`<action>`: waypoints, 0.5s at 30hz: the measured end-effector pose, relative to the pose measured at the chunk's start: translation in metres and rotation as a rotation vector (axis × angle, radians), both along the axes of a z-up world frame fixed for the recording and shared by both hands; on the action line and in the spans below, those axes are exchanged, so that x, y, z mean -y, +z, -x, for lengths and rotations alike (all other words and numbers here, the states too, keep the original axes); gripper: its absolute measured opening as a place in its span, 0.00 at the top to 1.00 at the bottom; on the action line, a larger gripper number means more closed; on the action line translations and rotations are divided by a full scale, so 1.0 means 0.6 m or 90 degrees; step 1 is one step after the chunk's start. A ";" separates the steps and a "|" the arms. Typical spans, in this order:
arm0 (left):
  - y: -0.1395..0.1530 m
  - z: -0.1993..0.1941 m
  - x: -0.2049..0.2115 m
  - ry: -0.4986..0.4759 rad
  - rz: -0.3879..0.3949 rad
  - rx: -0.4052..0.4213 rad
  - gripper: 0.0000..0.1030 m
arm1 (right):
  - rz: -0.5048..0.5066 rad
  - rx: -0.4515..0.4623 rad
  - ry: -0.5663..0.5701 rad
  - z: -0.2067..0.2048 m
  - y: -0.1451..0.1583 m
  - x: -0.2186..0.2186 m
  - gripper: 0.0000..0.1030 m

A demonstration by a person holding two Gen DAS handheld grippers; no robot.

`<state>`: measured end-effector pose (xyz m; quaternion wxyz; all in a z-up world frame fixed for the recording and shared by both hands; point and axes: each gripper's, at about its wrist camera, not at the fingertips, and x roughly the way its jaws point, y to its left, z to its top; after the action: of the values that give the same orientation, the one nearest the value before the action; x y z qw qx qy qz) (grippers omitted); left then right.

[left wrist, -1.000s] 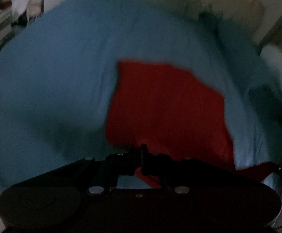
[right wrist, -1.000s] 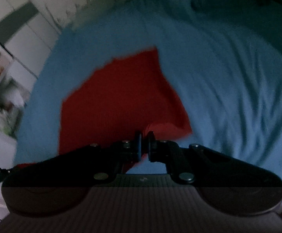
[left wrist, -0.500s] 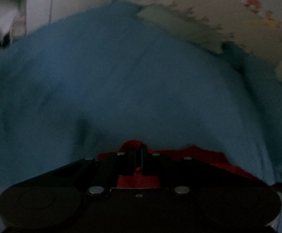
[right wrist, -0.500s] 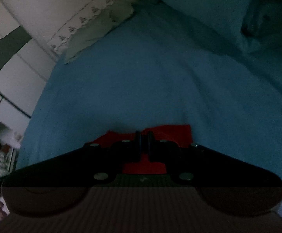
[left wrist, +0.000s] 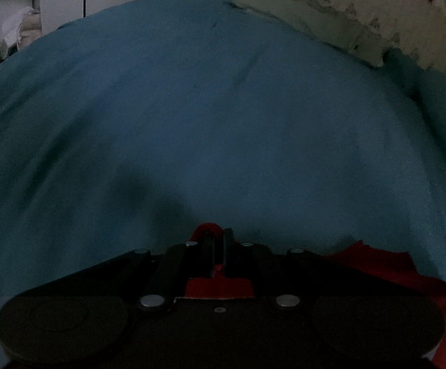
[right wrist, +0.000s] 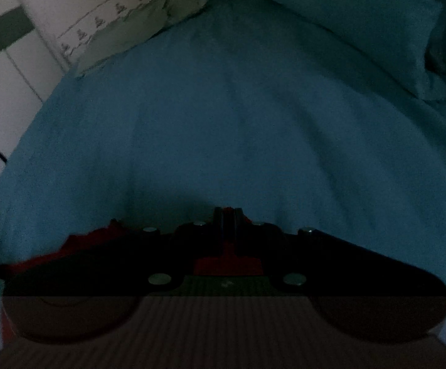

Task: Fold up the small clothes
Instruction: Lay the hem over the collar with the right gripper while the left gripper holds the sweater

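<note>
Red garment (left wrist: 373, 264): mostly hidden under both gripper bodies, low over the near part of the bed (left wrist: 223, 123). Only strips show.

Left gripper (left wrist: 215, 236): jaws nearly together, clamped on a red fold that pokes out past the tips. More red runs off to the right of it.

Right gripper (right wrist: 228, 215): jaws nearly together, red cloth (right wrist: 78, 246) pinched between them. More red trails off to its left.

So the held edge spans gripper to gripper, its long axis running side to side between the two. Neither is nearer; each holds one end. The rest of the cloth lies or hangs below the cameras, can't tell which.

Judgement: fold in progress. Next move likely needs the edge laid down square on the blue sheet, both ends level, before release. Pillow (right wrist: 346, 15) is well apart, far right.
</note>
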<state>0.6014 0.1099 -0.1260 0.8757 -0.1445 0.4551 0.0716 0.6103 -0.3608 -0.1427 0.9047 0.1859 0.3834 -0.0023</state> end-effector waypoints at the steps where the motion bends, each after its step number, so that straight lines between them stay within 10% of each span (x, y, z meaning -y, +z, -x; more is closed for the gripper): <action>1: 0.003 0.004 0.003 0.009 -0.010 0.001 0.62 | 0.009 0.001 0.003 0.004 0.001 -0.003 0.61; 4: 0.034 0.042 0.023 0.035 -0.075 0.035 0.12 | 0.041 0.035 0.005 0.036 0.022 -0.018 0.02; 10: 0.025 0.146 0.122 -0.184 -0.068 0.020 0.07 | 0.050 0.071 0.122 0.126 0.015 -0.082 0.00; 15: -0.048 0.163 0.139 -0.222 -0.110 -0.043 0.07 | 0.109 0.010 0.160 0.137 -0.046 -0.117 0.00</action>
<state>0.5034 0.0267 -0.1551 0.8683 0.0146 0.4944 -0.0377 0.5280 -0.2905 -0.1704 0.9135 0.0585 0.3947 0.0795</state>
